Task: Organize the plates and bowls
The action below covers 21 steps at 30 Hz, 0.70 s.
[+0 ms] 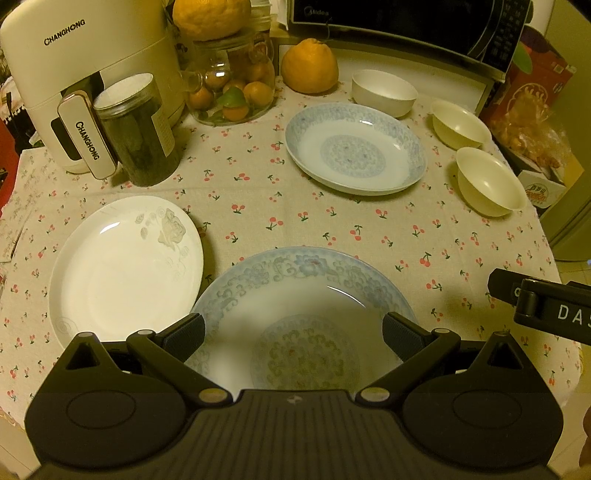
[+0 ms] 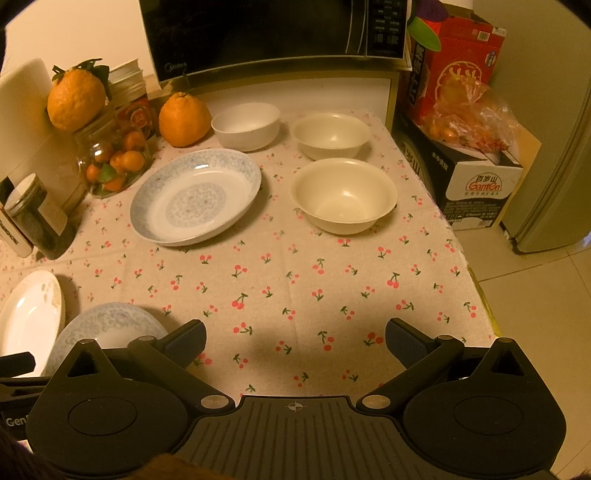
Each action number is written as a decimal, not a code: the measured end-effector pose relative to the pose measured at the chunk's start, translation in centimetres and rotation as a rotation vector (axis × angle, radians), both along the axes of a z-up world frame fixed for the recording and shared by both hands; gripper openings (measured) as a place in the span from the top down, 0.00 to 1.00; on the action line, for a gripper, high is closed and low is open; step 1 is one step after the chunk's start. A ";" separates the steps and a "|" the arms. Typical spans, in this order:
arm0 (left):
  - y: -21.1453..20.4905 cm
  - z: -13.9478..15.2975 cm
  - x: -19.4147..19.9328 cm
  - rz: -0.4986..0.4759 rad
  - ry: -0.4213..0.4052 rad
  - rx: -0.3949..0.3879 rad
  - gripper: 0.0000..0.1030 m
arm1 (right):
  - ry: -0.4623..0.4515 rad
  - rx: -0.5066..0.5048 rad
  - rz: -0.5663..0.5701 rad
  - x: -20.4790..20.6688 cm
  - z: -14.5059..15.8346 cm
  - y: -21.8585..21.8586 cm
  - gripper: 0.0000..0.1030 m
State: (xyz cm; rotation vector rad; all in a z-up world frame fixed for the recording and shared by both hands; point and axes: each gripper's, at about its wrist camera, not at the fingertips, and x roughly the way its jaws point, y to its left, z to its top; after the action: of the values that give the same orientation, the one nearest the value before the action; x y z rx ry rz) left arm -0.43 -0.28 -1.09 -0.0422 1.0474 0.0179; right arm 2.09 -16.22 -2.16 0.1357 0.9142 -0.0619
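Note:
A blue-patterned plate lies at the table's near edge, and my left gripper hovers open over it, fingers spread to either side, touching nothing. A white plate with a grey rose lies to its left. A second blue-patterned plate sits further back. Behind and right of it stand a white bowl and two cream bowls. My right gripper is open above bare tablecloth, empty. The near blue plate and white plate show at the right wrist view's lower left.
A white Changhong appliance, a dark jar, a glass jar of small oranges and a large citrus crowd the back left. A microwave stands behind. Boxes sit off the table's right edge. The cherry-print cloth covers the middle.

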 end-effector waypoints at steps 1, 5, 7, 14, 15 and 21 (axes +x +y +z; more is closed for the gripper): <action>0.0 0.0 0.0 -0.001 0.002 -0.002 0.00 | 0.000 0.000 0.000 0.0 0.0 0.0 0.00; 0.1 0.1 0.2 -0.002 0.010 -0.005 0.00 | 0.003 0.003 0.001 0.0 -0.1 0.0 0.00; 0.2 0.1 0.3 -0.001 0.012 -0.012 0.00 | 0.002 0.002 0.001 0.0 0.0 0.0 0.00; 0.5 0.2 0.6 -0.004 0.010 -0.036 0.00 | -0.001 0.018 0.009 0.4 0.1 0.2 0.00; 0.6 0.2 0.7 -0.003 0.005 -0.032 0.00 | -0.004 0.019 0.010 0.4 0.2 0.2 0.00; 1.3 0.8 1.6 -0.007 -0.010 -0.036 0.00 | -0.023 0.011 0.014 1.0 0.8 0.2 0.00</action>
State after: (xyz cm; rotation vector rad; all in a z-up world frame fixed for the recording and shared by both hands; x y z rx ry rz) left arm 1.12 1.01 -0.25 -0.0710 1.0378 -0.0071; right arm 3.10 -15.98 -1.38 0.1403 0.8922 -0.0420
